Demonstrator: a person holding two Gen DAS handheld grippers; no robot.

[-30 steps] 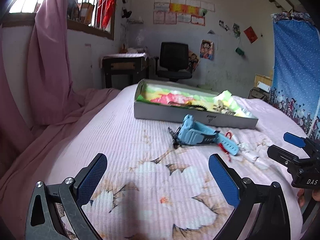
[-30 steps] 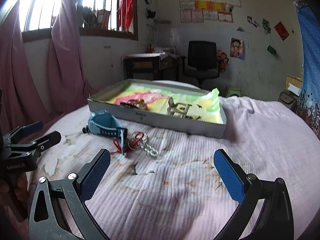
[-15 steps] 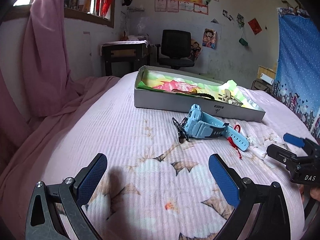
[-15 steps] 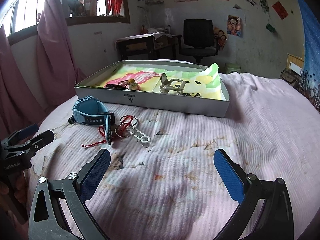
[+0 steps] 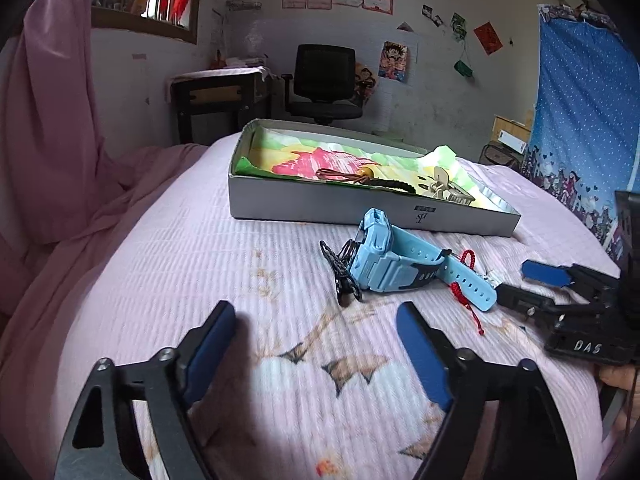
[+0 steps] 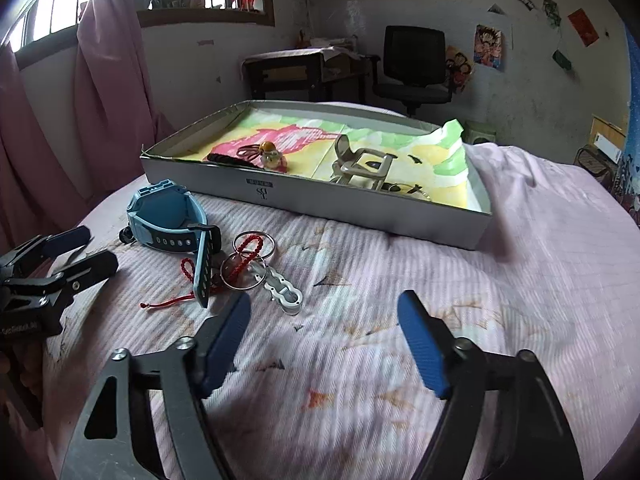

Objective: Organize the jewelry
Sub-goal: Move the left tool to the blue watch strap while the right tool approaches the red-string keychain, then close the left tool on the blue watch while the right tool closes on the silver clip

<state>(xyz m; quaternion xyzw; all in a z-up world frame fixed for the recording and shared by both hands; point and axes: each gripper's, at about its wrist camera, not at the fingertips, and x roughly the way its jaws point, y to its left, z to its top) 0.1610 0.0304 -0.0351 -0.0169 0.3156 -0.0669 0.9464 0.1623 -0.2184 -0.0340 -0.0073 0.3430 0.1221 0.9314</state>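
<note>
A light blue watch [image 5: 394,258] lies on its side on the pink bed cover [image 5: 200,264], just in front of a flat grey box [image 5: 360,206]. One end of its strap [image 6: 203,270] sticks out toward the camera in the right wrist view. A thin red cord [image 6: 176,300] lies under the strap and trails out onto the cover. Right beside the watch are some round key rings [image 6: 250,258] with a red loop through them, and a silver clip [image 6: 282,290] is joined to the rings. On the other side of the watch, touching it, sits a small black thing [image 5: 342,274], but it is too small to tell what it is.

The box is open on top and has bright painted paper [image 6: 296,142] inside. In the box lie a little charm with a brown cord [image 6: 266,154], a dark braided band [image 5: 394,184] and a pale hair claw [image 6: 362,166].

The left gripper [image 5: 316,346] is low over the bed cover, near the watch, with its blue fingers spread wide and nothing between them. The right gripper [image 6: 324,338] is also low over the cover, close to the silver clip, with its fingers wide apart and holding nothing.

Behind the bed are a black chair [image 5: 324,80], a dark desk [image 5: 218,96], pink curtains [image 6: 108,80] and a blue cloth with dots [image 5: 580,108]
</note>
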